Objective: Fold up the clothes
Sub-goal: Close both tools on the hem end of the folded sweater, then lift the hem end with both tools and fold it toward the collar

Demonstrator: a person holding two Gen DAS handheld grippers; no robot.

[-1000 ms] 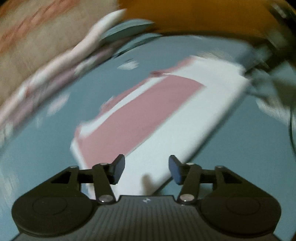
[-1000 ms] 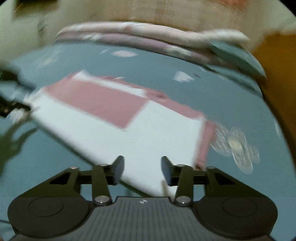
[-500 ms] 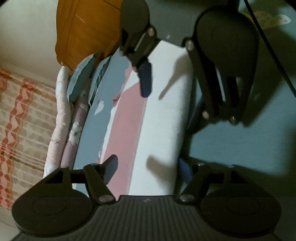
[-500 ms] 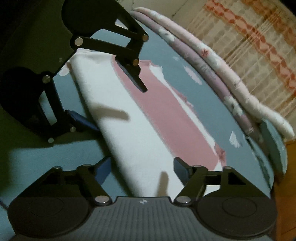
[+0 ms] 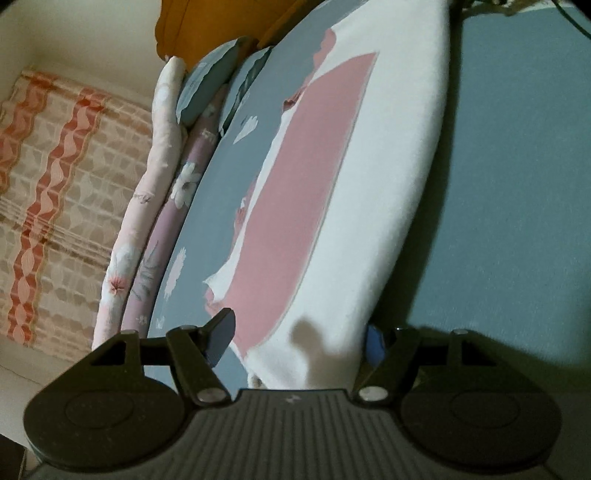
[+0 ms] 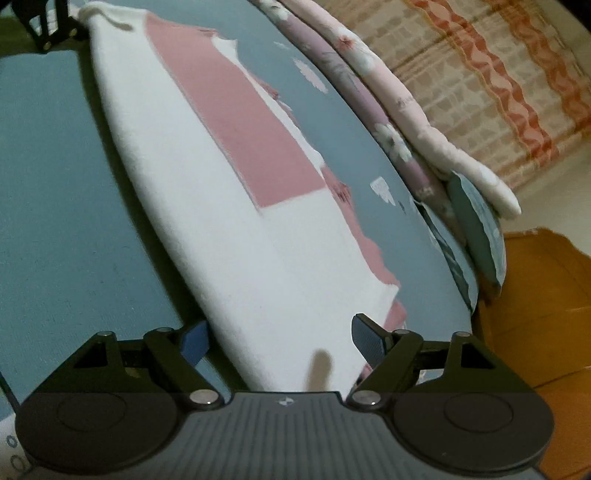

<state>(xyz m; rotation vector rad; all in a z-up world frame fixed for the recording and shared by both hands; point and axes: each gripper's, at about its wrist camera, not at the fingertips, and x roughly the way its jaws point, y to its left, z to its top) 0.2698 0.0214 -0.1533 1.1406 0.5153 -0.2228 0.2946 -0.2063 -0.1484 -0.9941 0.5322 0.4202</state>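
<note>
A folded white garment with a pink panel [image 5: 369, 192] lies as a long strip on the blue bedsheet [image 5: 517, 184]. My left gripper [image 5: 297, 338] is open at its near end. The left finger [image 5: 221, 330] stands over the pink part, and the right finger [image 5: 373, 341] is tucked at the white folded edge. In the right wrist view my right gripper [image 6: 280, 341] is open at the other end of the garment [image 6: 221, 184], a finger on either side of the cloth. The left gripper [image 6: 48, 26] shows small at the garment's far end.
Floral pink and lilac bedding rolls [image 5: 147, 206] and blue pillows [image 5: 207, 85] line the sheet's edge beside the garment. Beyond them are a patterned orange-and-beige blanket [image 6: 498, 74] and a wooden cabinet [image 6: 546, 302]. Bare sheet [image 6: 55, 184] lies on the garment's other side.
Both sets of jaws have widened. Both views have rolled and sunk towards the cloth. Each gripper, close in the other's view half a second ago, now sits far off at the strip's opposite end.
</note>
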